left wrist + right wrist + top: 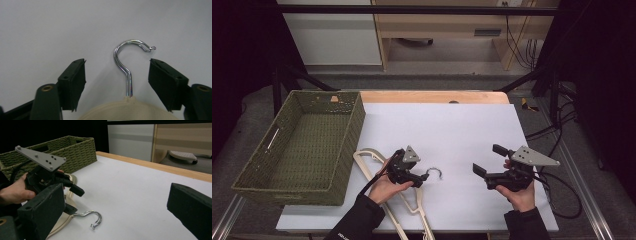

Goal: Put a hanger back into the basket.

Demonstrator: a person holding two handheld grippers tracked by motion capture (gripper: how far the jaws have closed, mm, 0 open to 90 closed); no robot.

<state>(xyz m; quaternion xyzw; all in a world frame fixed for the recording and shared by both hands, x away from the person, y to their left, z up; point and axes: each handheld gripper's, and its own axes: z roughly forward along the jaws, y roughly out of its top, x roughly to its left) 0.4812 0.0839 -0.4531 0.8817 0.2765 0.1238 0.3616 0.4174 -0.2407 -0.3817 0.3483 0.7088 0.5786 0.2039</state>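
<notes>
- Left gripper (421, 181) is sitting low over the hanger (412, 202) at the bench's (452, 125) near edge, jaws apart, one on each side of the hook (435, 173).
- In the left gripper view the hook's (124, 65) shank is standing between the two pads, touching neither; cream hanger (127, 110) top showing just below.
- No earlier frame here, so only the stance: pads are not pressing on anything.
- Hanger is lying flat on the white bench, just beside the basket (302, 145), hook pointing toward the middle.
- Right gripper (487, 160) is hovering off to the right, well apart from the hanger, jaws wide apart and holding nothing.
- Right gripper view is showing the left gripper (75, 197) over the hook (93, 218), basket (55, 152) behind.
</notes>
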